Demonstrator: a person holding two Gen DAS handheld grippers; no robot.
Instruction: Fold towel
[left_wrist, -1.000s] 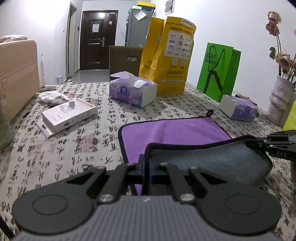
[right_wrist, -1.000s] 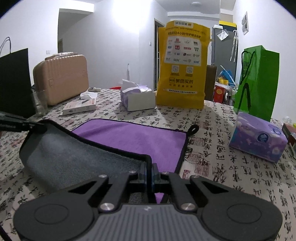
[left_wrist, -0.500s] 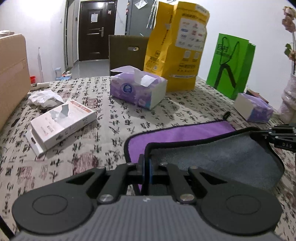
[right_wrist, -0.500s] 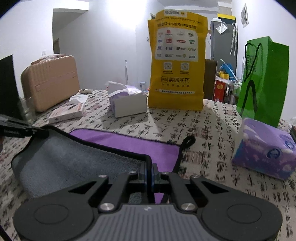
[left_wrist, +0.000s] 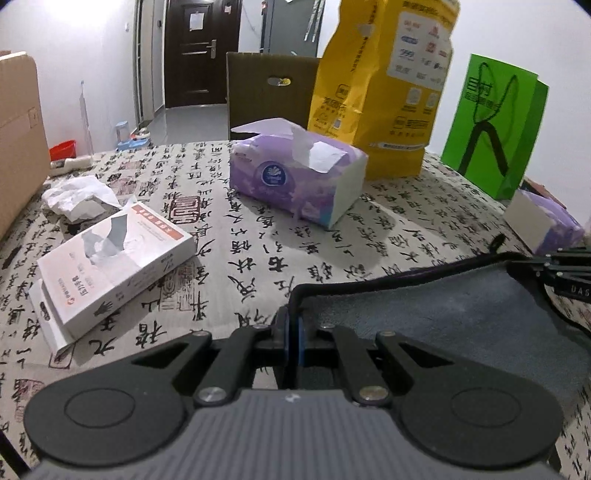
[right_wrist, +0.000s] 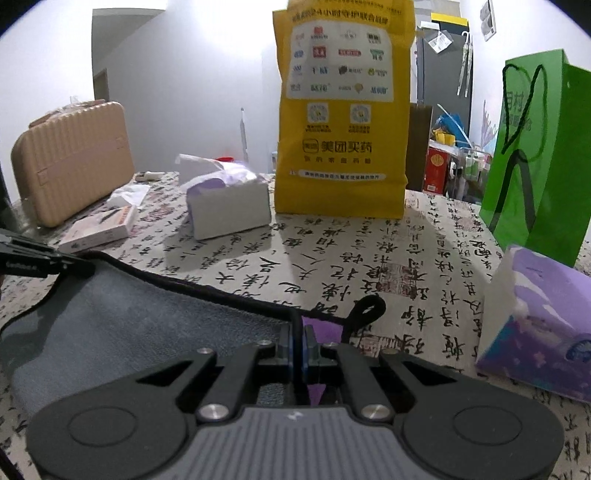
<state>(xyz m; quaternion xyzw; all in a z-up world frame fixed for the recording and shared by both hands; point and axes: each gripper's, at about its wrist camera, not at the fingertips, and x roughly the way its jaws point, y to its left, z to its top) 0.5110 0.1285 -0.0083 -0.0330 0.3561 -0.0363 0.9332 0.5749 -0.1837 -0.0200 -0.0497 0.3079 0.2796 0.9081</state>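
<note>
The towel (left_wrist: 436, 314) is purple on one face and grey on the other, with a black hem. It lies folded over on the table, grey face up, and covers nearly all the purple. My left gripper (left_wrist: 294, 325) is shut on one corner of the folded edge. My right gripper (right_wrist: 296, 339) is shut on the other corner. In the right wrist view the grey face (right_wrist: 122, 325) spreads left and a sliver of purple (right_wrist: 325, 332) shows beside the black hanging loop (right_wrist: 364, 310). Each gripper shows in the other's view, the right one (left_wrist: 554, 264) and the left one (right_wrist: 44, 258).
On the calligraphy-print tablecloth (left_wrist: 258, 236) stand a purple tissue pack (left_wrist: 295, 181), a white tissue box (left_wrist: 107, 258), a yellow bag (left_wrist: 384, 85), a green bag (left_wrist: 495, 122) and another purple tissue pack (right_wrist: 543, 325). A beige case (right_wrist: 70, 158) sits far left.
Both grippers have carried the towel's near edge forward over the purple face. The purple area has shrunk to a sliver and the grey face now reaches the far hem.
</note>
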